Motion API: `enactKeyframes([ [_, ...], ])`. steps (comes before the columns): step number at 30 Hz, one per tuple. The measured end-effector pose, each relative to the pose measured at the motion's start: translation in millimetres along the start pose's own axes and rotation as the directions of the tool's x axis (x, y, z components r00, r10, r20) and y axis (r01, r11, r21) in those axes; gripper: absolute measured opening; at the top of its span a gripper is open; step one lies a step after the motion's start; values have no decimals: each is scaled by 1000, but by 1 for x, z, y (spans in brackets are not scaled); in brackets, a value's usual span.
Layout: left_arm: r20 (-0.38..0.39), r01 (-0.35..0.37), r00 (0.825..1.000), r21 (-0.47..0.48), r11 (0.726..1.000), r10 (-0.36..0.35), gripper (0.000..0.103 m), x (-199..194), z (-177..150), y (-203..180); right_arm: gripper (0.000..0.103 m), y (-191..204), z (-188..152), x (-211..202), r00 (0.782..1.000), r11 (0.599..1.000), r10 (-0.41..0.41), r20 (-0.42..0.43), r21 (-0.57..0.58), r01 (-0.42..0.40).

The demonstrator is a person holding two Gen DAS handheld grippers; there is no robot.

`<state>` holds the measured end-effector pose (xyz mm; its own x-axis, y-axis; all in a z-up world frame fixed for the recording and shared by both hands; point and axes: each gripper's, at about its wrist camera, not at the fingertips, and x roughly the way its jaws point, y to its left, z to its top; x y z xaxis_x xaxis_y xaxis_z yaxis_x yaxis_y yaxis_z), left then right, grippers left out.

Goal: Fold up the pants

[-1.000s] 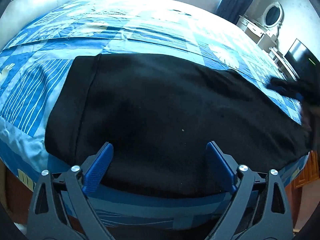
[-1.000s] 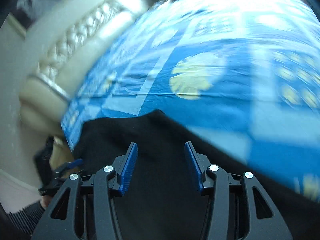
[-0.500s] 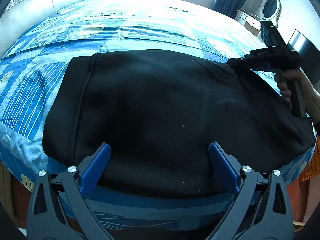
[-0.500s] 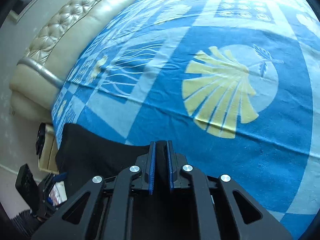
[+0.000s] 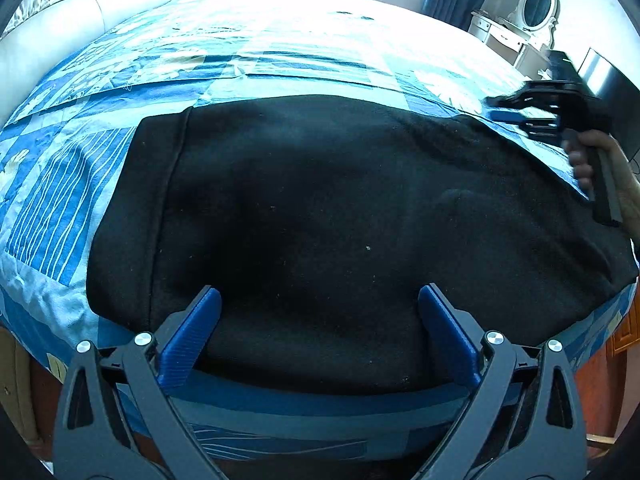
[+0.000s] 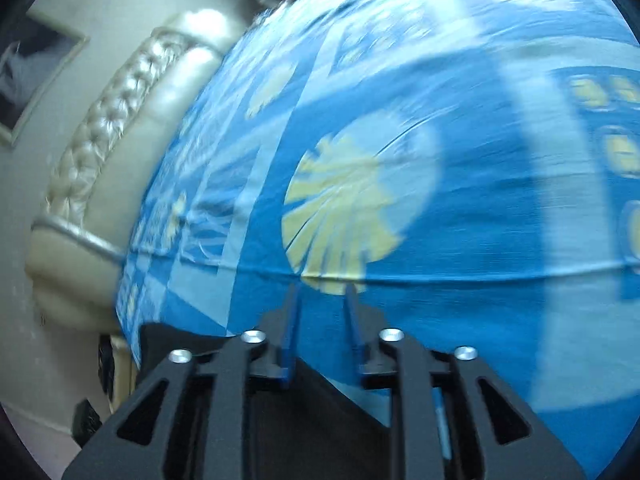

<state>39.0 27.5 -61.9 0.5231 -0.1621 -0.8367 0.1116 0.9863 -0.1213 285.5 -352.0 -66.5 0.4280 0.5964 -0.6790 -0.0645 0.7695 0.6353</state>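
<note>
In the left wrist view, the black pants point(image 5: 320, 216) are lying spread flat across the near part of the bed point(image 5: 280, 40), over its blue patchwork bedspread point(image 5: 60, 184), and they are serving here as the landmark. The left gripper point(image 5: 320, 312) is hovering over the near edge of the pants with its jaws standing wide apart and nothing pressed between the blue pads point(image 5: 192, 332); the cloth is only showing beneath them. At the far right end of the pants, the right gripper point(image 5: 516, 114) is hanging just above the cloth's edge, a person's hand point(image 5: 600, 168) wrapping its handle. Beyond the pants, to the upper left, a pale tufted headboard point(image 5: 80, 0) is bordering the bed, and to the upper right a white dresser with an oval mirror point(image 5: 536, 4) is standing against the wall. No container is showing in either view. In the right wrist view, blurred by motion, the right gripper point(image 6: 322, 300) is pointing across the bedspread point(image 6: 480, 240) toward a yellow shell print point(image 6: 340, 208). Its jaws have just been opening and are standing a narrow way apart, with only bedspread showing between the pads. The pants point(image 6: 312, 392) are showing as a dark corner under the gripper's frame, and the headboard point(image 6: 120, 140) is lying left of them.
</note>
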Motion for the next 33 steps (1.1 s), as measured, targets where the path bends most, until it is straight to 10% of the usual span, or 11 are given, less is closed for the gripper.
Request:
enactKeyframes([
  [4,2,-1,1000,1,1000,1,99,0,0,0,58,-26,-15,-75,994,999,4,108,48,-10],
  [9,13,-3,1000,5,1000,3,99,-1,-1,0,60,-76,-44,-174,974,990,-87,211,125,61],
  [20,10,-11,1000,3,1000,11,99,-2,0,-1,65,-223,-145,-399,820,856,-412,397,478,198],
  [26,8,-12,1000,-10,1000,12,100,-1,0,0,65,-304,-220,-431,799,749,-447,402,656,90],
  [33,4,-33,999,-13,999,33,100,-1,1,-3,65,-349,-259,-416,811,720,-372,452,692,-55],
])
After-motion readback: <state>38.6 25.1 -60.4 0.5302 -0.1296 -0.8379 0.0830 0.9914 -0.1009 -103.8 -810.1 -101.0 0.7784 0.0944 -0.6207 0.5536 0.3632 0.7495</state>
